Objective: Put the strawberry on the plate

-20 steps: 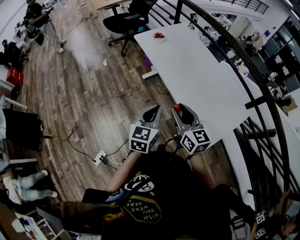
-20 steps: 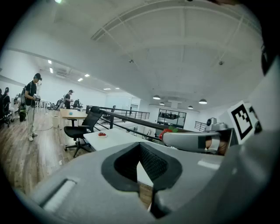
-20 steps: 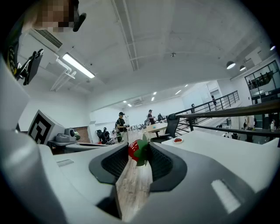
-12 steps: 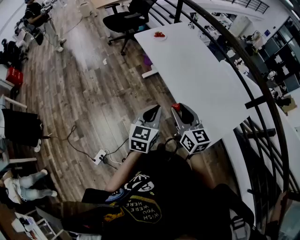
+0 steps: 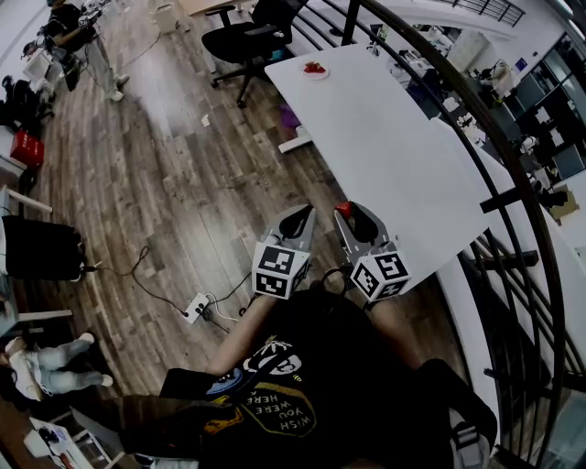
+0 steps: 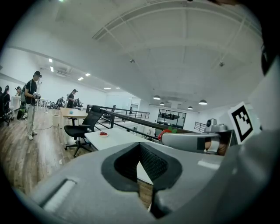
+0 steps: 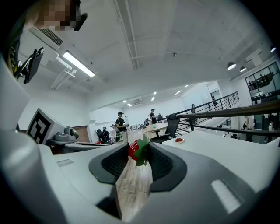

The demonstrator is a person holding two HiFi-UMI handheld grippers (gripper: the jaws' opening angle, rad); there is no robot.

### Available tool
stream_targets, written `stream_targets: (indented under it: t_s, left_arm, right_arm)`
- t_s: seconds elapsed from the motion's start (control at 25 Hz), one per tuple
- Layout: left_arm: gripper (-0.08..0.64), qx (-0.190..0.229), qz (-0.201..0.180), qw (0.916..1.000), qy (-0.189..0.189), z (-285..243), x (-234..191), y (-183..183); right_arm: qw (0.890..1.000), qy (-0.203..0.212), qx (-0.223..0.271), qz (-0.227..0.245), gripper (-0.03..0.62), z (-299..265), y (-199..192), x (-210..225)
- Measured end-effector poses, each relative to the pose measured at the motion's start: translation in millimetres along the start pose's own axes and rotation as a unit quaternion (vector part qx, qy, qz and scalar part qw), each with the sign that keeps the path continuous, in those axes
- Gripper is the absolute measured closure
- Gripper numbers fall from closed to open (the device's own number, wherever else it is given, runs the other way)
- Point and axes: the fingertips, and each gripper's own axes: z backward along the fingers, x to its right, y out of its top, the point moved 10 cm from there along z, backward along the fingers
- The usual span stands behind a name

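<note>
A red strawberry (image 7: 138, 151) with a green leaf sits pinched between the tips of my right gripper (image 7: 136, 153); from the head view the strawberry (image 5: 343, 209) shows at the front of the right gripper (image 5: 350, 214), held over the floor by the near end of the white table (image 5: 394, 156). A small white plate (image 5: 314, 70) with red fruit on it rests at the table's far end, also visible as the plate (image 7: 179, 140) and the plate (image 6: 103, 134). My left gripper (image 5: 295, 220) hangs beside the right one, shut and holding nothing.
A black office chair (image 5: 247, 37) stands beyond the table's far end. A black railing (image 5: 476, 119) curves along the table's right side. A power strip (image 5: 197, 310) and cables lie on the wooden floor. People stand at the far left (image 5: 73, 27).
</note>
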Motion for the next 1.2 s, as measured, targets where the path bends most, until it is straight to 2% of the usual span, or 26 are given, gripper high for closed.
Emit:
stream_targets:
  t_s: [0.32,0.56,0.92,1.2]
  left_arm:
    - [0.560,0.009,0.003,0.9999,-0.006,14.9,-26.2,3.8]
    - [0.560,-0.004,0.008,0.9998,-0.018,15.6,-32.7,-8.6]
    - [0.560,-0.011,0.017,0.9997,-0.014,-15.4,-46.7,5.7]
    - [0.560,-0.007,0.007,0.9999,-0.006,-63.6,-59.7,24.8]
  right_arm:
    - [1.000,-0.001,0.004,-0.002,0.446,-19.8,-0.5,-25.2]
    - [1.000,-0.005,-0.009,-0.012,0.446,-23.9,-16.3,-36.0]
    - [1.000,0.000,-0.018,-0.017,0.446,-55.3,1.6,-5.7]
    - [1.000,0.019,-0.012,-0.008,0.446,-87.5,18.2,29.5]
